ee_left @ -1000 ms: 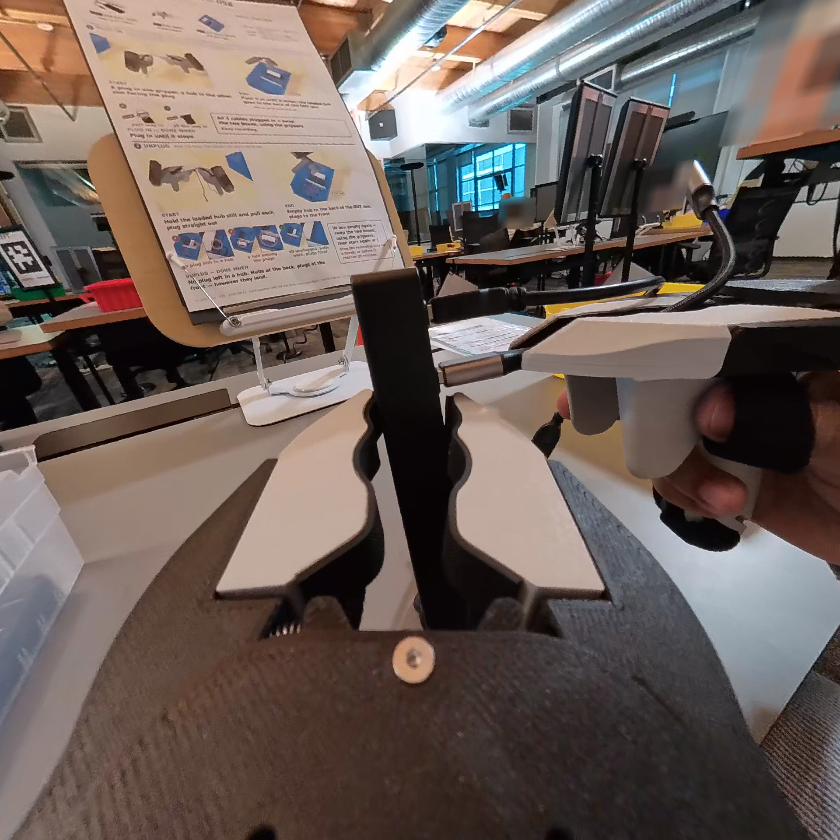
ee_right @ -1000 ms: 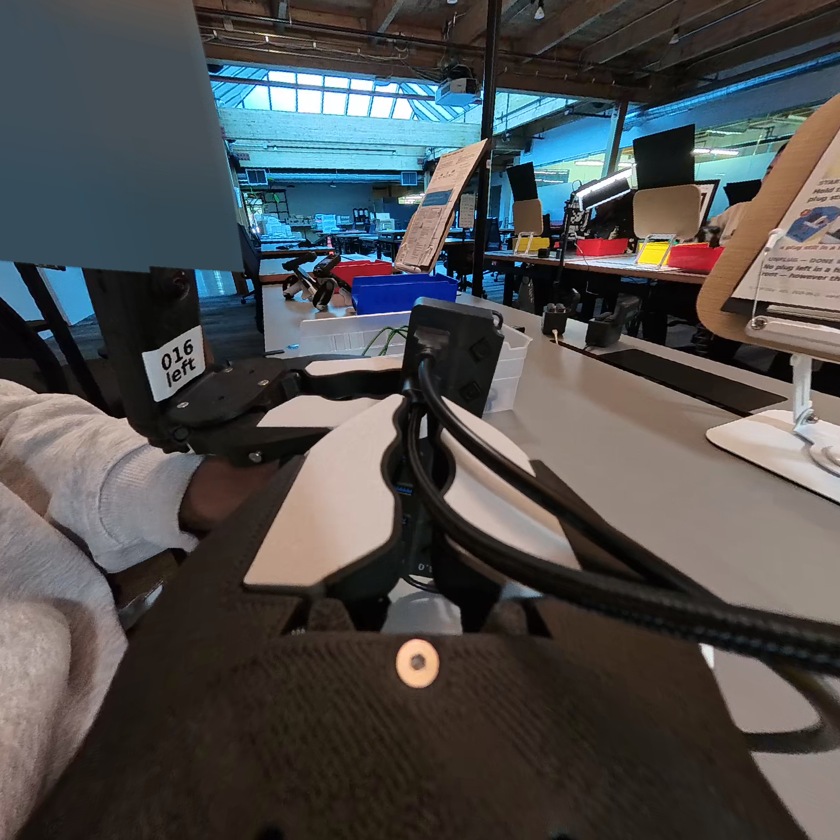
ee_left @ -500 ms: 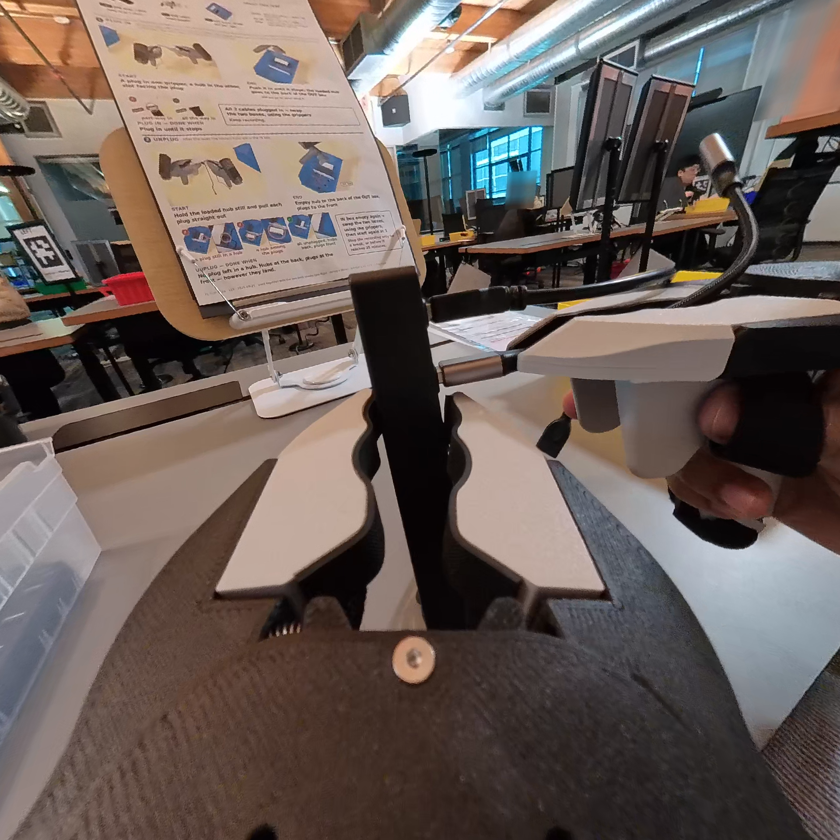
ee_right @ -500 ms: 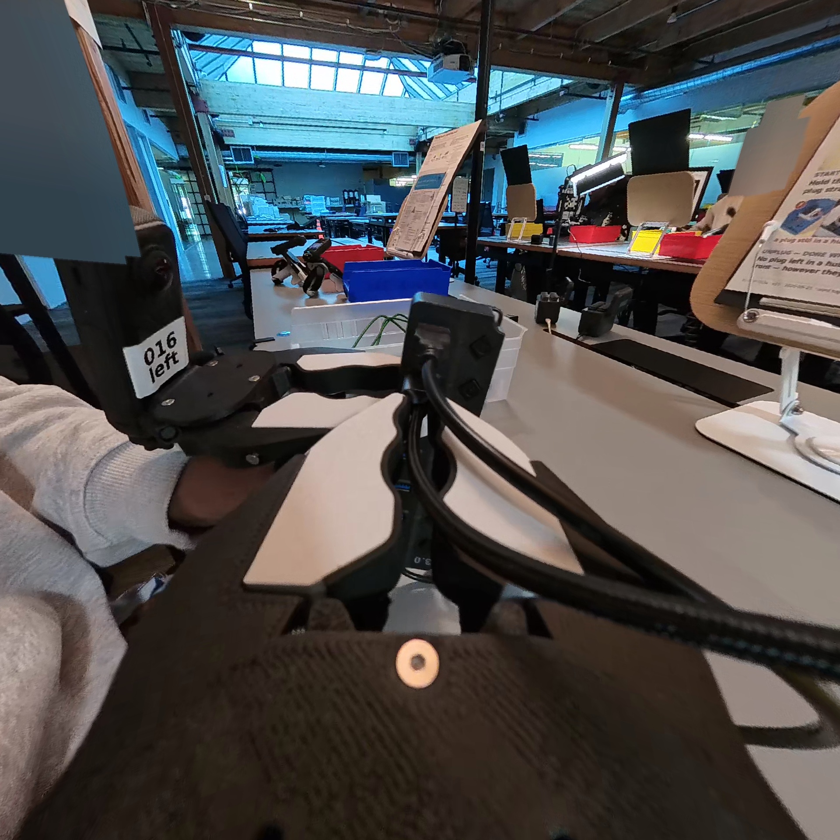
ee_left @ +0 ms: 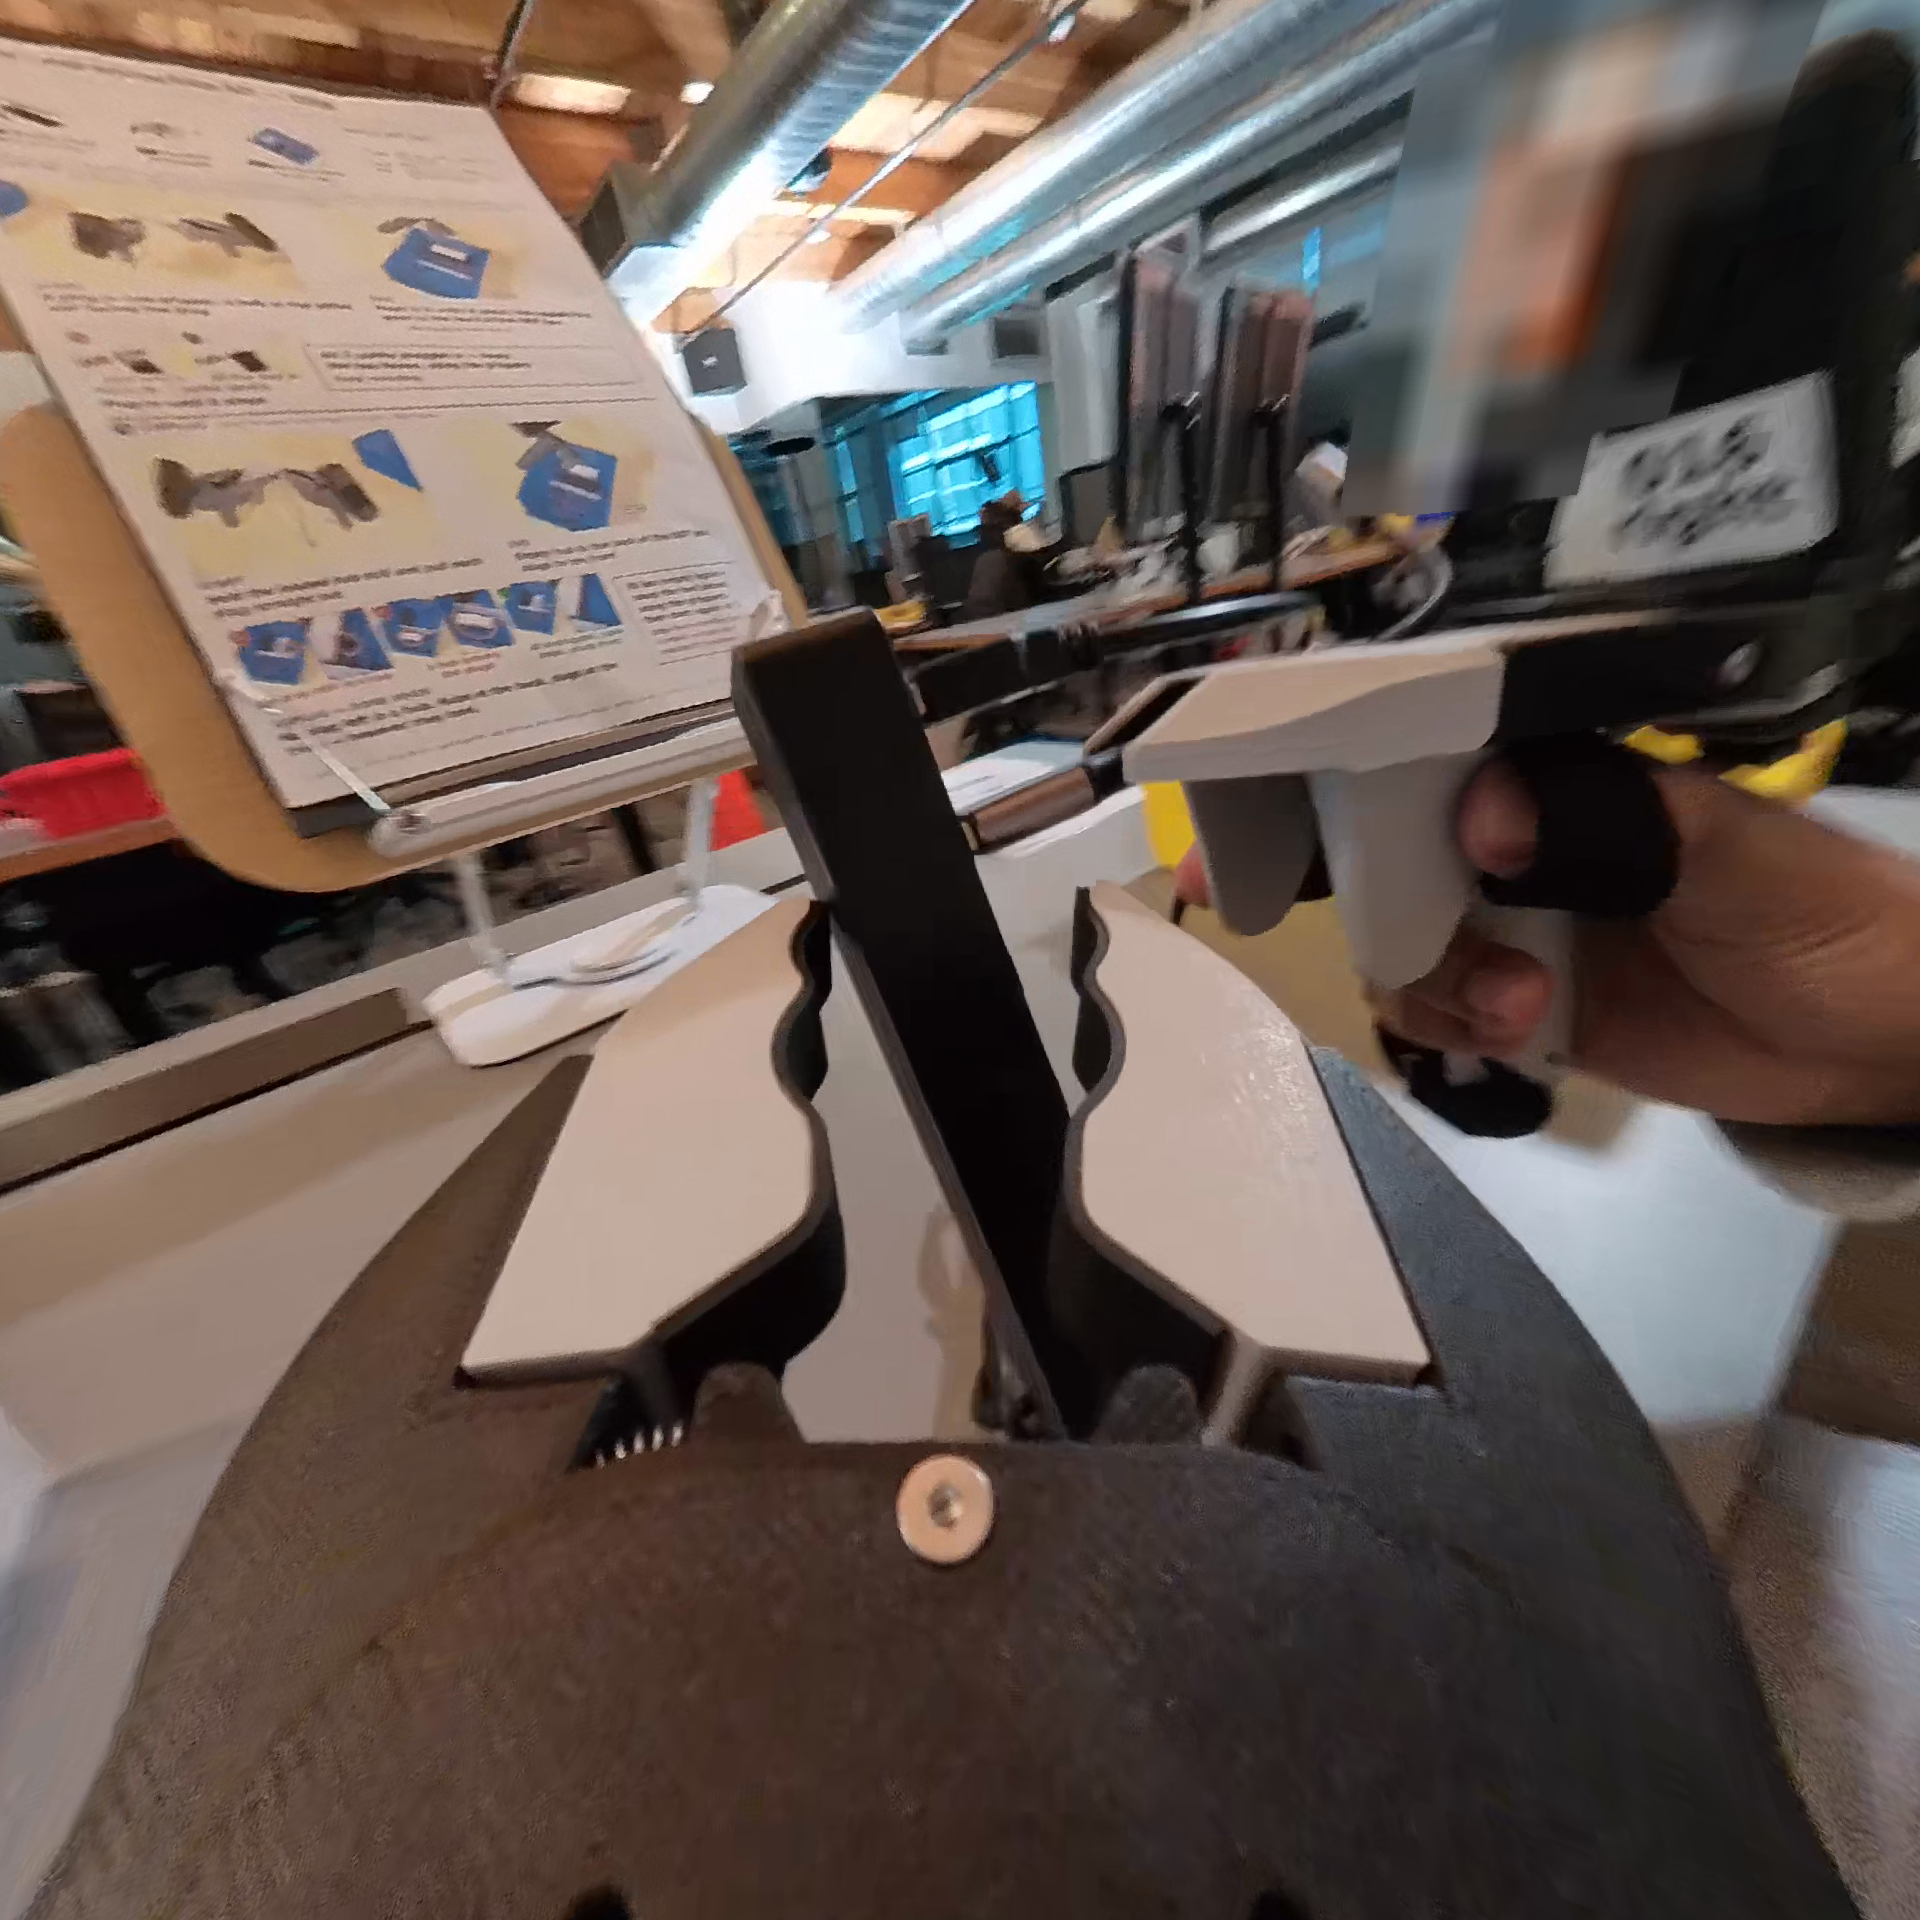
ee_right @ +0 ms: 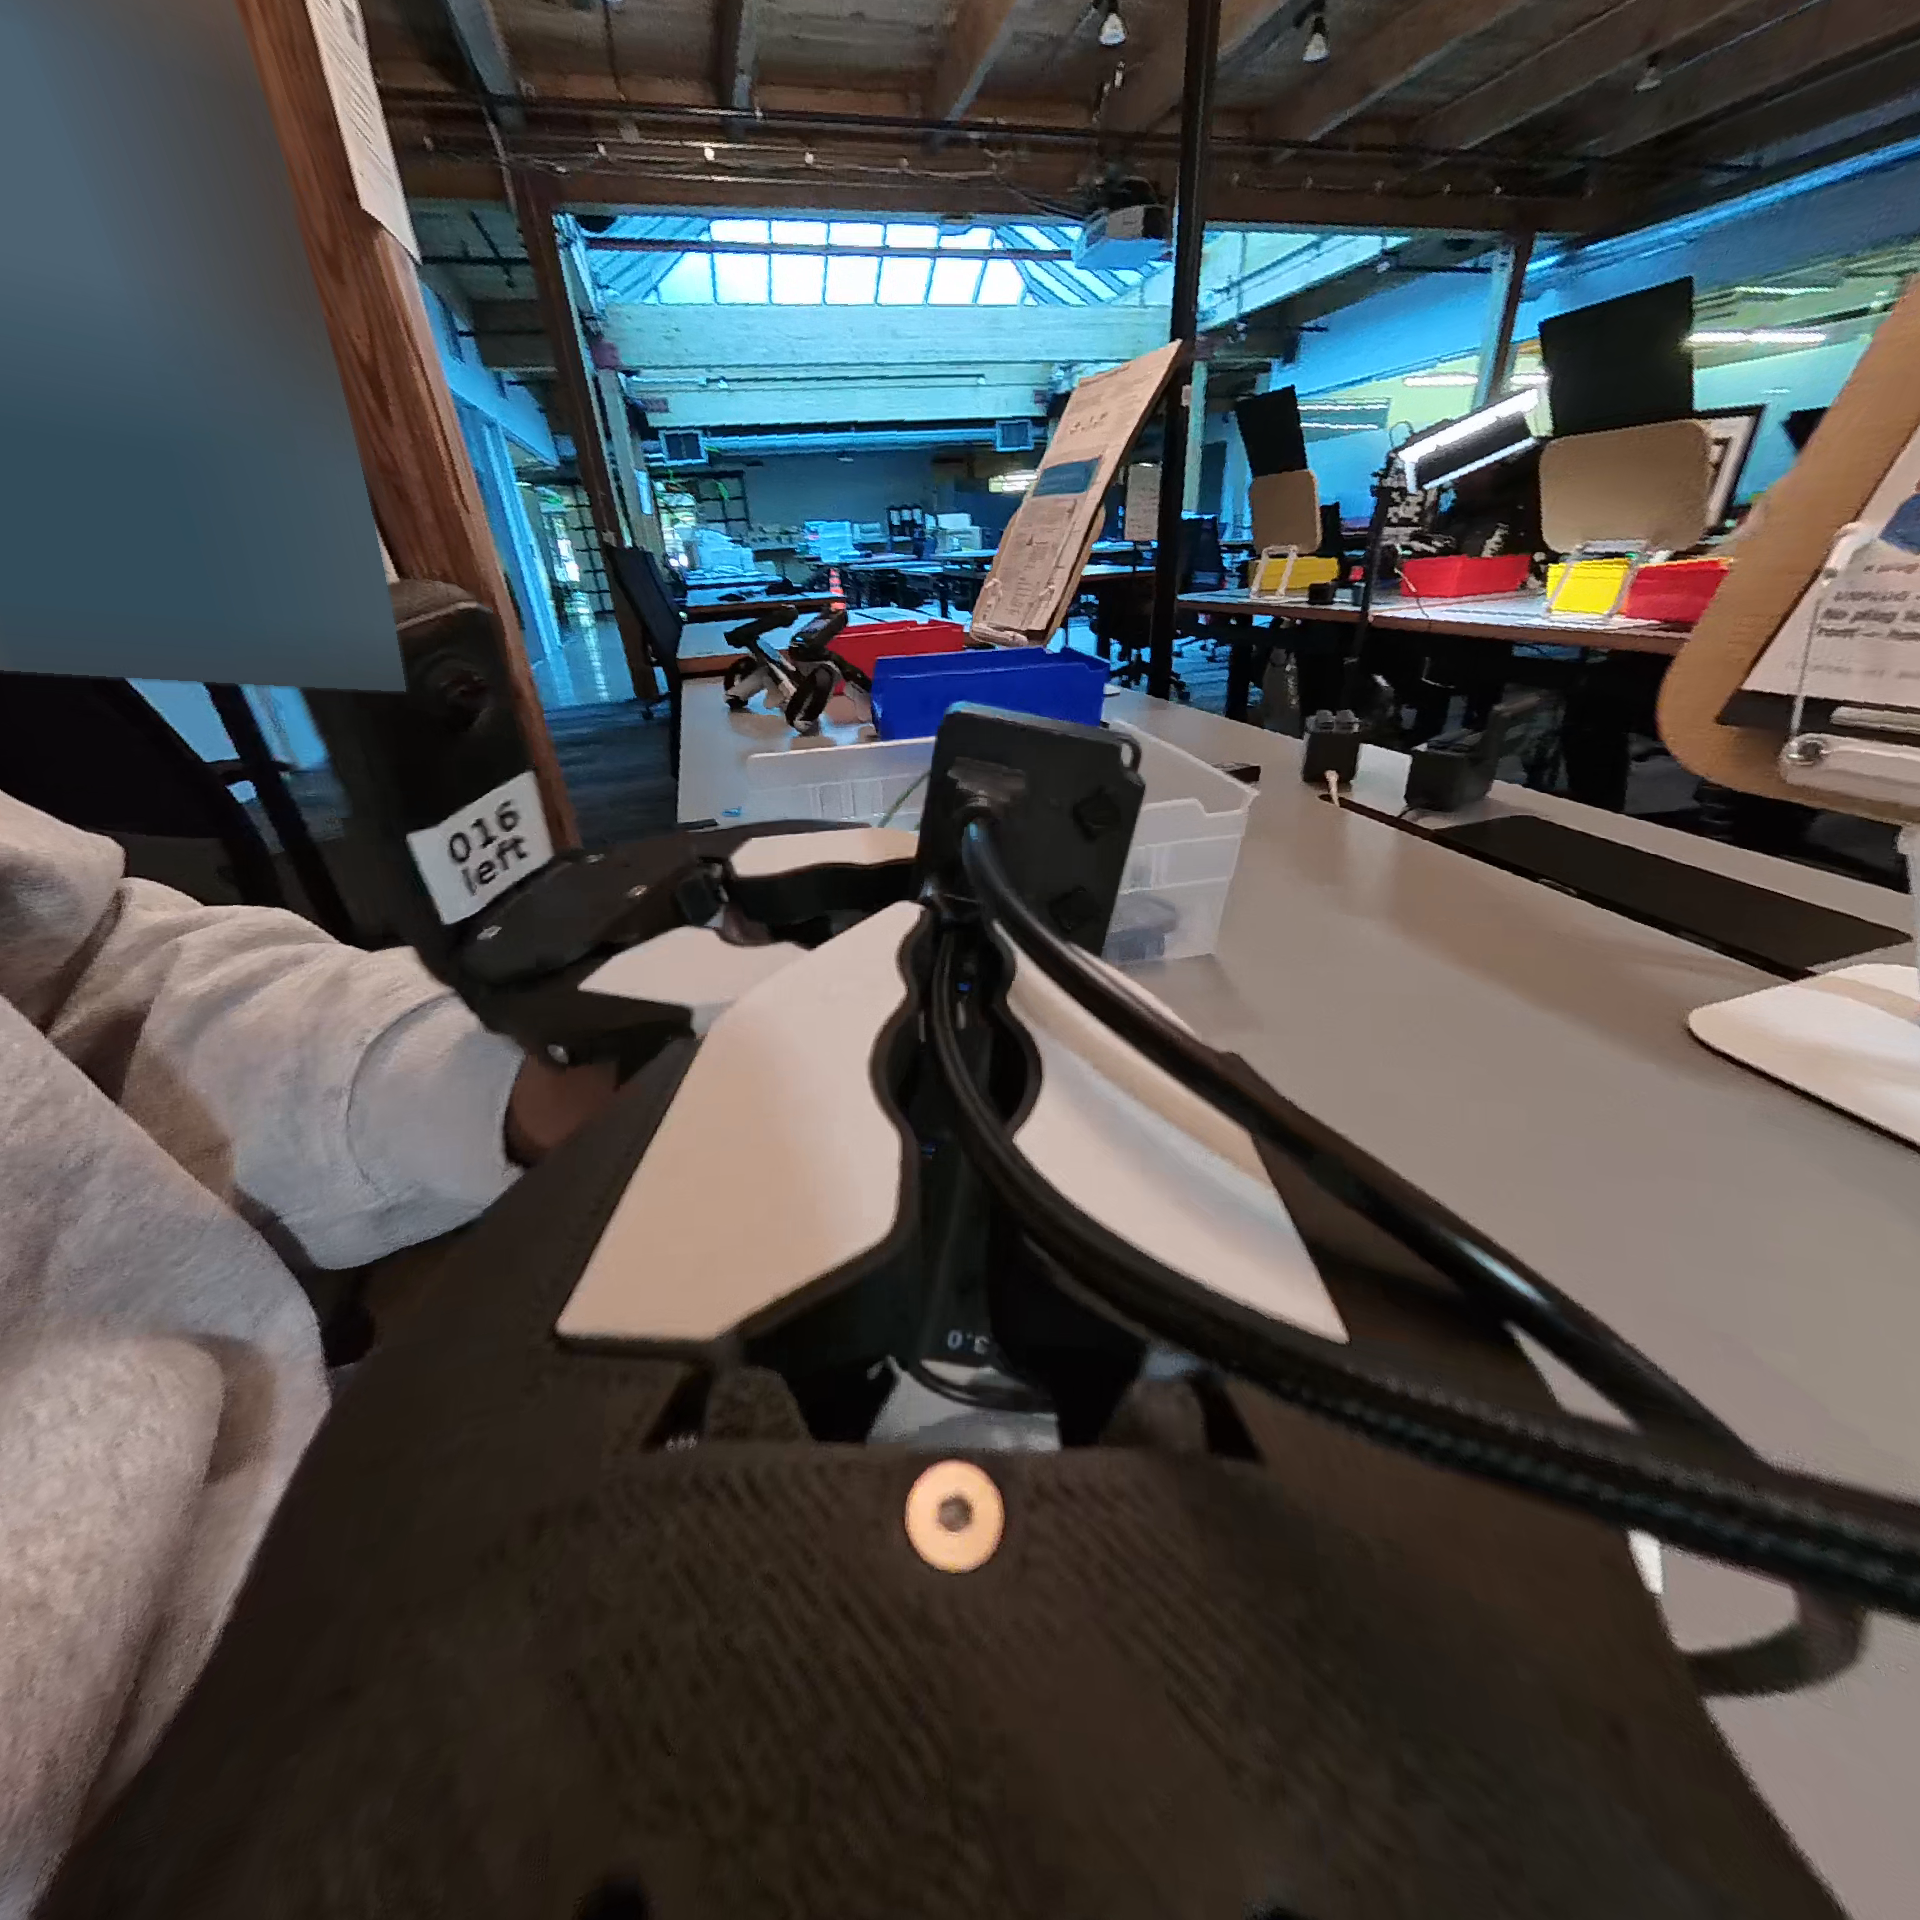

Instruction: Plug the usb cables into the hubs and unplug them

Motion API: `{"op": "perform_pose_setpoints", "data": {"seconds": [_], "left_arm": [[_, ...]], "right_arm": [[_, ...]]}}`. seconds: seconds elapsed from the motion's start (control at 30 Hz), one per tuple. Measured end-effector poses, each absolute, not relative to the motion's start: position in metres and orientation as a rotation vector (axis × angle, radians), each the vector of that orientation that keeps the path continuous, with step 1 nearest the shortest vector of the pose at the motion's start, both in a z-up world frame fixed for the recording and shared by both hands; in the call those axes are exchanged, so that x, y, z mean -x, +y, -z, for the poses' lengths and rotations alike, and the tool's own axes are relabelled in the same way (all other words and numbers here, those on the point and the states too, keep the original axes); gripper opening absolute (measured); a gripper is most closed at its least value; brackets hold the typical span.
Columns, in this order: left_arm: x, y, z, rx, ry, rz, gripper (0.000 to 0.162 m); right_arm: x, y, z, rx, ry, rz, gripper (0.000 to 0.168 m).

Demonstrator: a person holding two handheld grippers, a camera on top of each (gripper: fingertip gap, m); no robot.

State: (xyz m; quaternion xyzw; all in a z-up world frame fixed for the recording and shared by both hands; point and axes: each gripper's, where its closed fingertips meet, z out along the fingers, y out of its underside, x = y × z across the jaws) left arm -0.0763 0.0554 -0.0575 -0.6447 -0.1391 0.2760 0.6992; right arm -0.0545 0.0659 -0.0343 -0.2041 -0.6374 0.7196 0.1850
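Between left tongs [ee_left: 951, 1029], one hub [ee_left: 914, 935], two cables [ee_right: 1195, 1101].

Instruction sheet on stand [ee_left: 343, 457] at far edge of my surface [ee_right: 1455, 1091]; clear bin [ee_right: 1174, 831] left of stand, blue bin [ee_right: 987, 675] behind it.
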Motion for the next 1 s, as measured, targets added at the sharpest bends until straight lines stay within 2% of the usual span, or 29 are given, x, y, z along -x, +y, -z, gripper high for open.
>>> {"op": "perform_pose_setpoints", "data": {"seconds": [0.27, 0.37, 0.53, 0.57, 0.67, 0.83, 0.93, 1.0], "left_arm": [[0.065, 0.055, 0.043, 1.348, -0.264, -0.147, 0.085], [0.052, 0.057, 0.041, 1.335, -0.227, 0.054, 0.092], [0.041, 0.059, 0.042, 1.36, -0.131, -0.021, 0.077], [0.043, 0.057, 0.042, 1.351, -0.138, -0.048, 0.066], [0.047, 0.056, 0.041, 1.337, -0.157, -0.045, 0.064], [0.051, 0.055, 0.041, 1.328, -0.18, -0.061, 0.064], [0.055, 0.054, 0.041, 1.324, -0.207, -0.075, 0.064], [0.059, 0.053, 0.04, 1.317, -0.228, -0.079, 0.064]], "right_arm": [[0.042, 0.06, 0.034, 0.463, -1.902, -2.282, 0.008], [0.033, 0.056, 0.034, 0.39, -1.953, -2.355, 0.008], [0.026, 0.055, 0.035, 0.337, -1.992, -2.396, 0.009], [0.026, 0.055, 0.035, 0.333, -1.99, -2.405, 0.009], [0.028, 0.055, 0.035, 0.351, -1.977, -2.407, 0.01], [0.043, 0.066, 0.032, 0.514, -1.9, -2.468, 0.031], [0.049, 0.083, 0.028, 0.651, -1.87, -2.531, 0.019], [0.056, 0.097, 0.024, 0.686, -1.778, -2.506, 0.017]]}}
